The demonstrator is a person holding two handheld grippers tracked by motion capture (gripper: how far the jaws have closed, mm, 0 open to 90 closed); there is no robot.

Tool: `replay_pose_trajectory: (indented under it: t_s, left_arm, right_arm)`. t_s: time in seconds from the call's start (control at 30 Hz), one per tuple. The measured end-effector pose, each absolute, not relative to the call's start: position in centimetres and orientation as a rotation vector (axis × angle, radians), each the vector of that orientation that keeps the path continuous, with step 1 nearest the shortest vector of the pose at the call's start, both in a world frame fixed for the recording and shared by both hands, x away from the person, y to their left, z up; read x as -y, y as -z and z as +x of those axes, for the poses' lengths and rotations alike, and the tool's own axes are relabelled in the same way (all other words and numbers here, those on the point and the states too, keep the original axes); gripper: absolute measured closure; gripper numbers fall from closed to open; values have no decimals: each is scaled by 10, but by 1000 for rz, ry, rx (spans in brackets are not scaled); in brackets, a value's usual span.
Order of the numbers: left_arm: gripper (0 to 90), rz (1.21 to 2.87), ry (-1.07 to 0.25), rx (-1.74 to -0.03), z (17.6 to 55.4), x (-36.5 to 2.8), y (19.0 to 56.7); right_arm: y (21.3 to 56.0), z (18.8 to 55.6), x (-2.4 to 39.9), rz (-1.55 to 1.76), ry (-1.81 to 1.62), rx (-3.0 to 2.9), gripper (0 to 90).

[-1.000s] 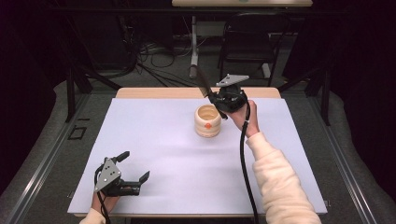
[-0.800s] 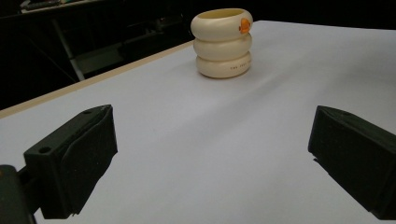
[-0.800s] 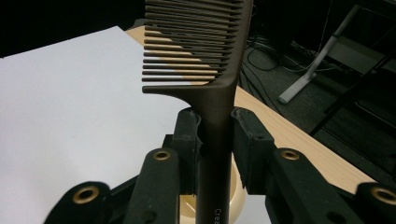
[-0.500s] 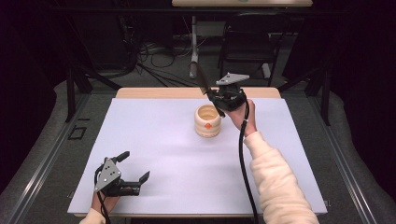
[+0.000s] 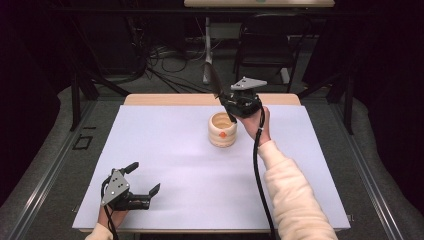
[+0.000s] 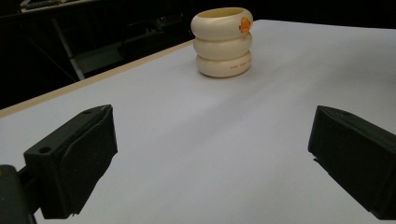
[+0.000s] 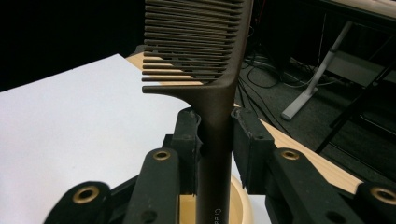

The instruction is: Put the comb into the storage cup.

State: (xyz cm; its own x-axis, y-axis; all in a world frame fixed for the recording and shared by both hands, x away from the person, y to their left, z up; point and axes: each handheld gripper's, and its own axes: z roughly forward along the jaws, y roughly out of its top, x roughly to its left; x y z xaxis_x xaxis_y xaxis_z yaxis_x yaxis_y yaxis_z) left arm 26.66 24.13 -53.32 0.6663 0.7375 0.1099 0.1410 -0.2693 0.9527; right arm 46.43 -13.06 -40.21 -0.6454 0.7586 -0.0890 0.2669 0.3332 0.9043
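Comb [image 7: 212, 70], dark brown, is clamped by its handle between the two black jaws of the right gripper [image 7: 215, 140]; the pads press on both sides of the handle, and the toothed end rises above them, tilted up and away toward the far edge of the table. Its lower handle end reaches down to the mouth of the cream holder [image 5: 222, 129]; whether it rests inside cannot be told. Starting at the near edge: the left gripper [image 5: 142, 181] sits low at the near left corner of the white table [image 5: 175, 170], held from below by a hand at the table's edge. Its jaws stand wide apart with nothing between them, only bare table surface, as the left gripper view confirms, and they face toward the holder [image 6: 223, 42] farther up the table, well apart from it. Mid-table toward the far edge stands that holder, upright, shaped as three stacked rings with a small orange mark near its rim. Just beside and above it, on its far right side, is the right gripper [image 5: 226, 102], held by a hand with a pale sleeve that reaches in from the near right corner, a black cable trailing along the forearm. The comb [image 5: 214, 79] points beyond the far edge of the table.
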Motion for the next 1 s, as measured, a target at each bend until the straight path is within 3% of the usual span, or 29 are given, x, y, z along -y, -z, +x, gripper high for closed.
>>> replay_pose_trajectory:
  t_s: [1.0]
  left_arm:
    - [13,1777,-671,-707,266,-242,533]
  right_arm:
    - [414,473,112,897,-1323,-2031,721]
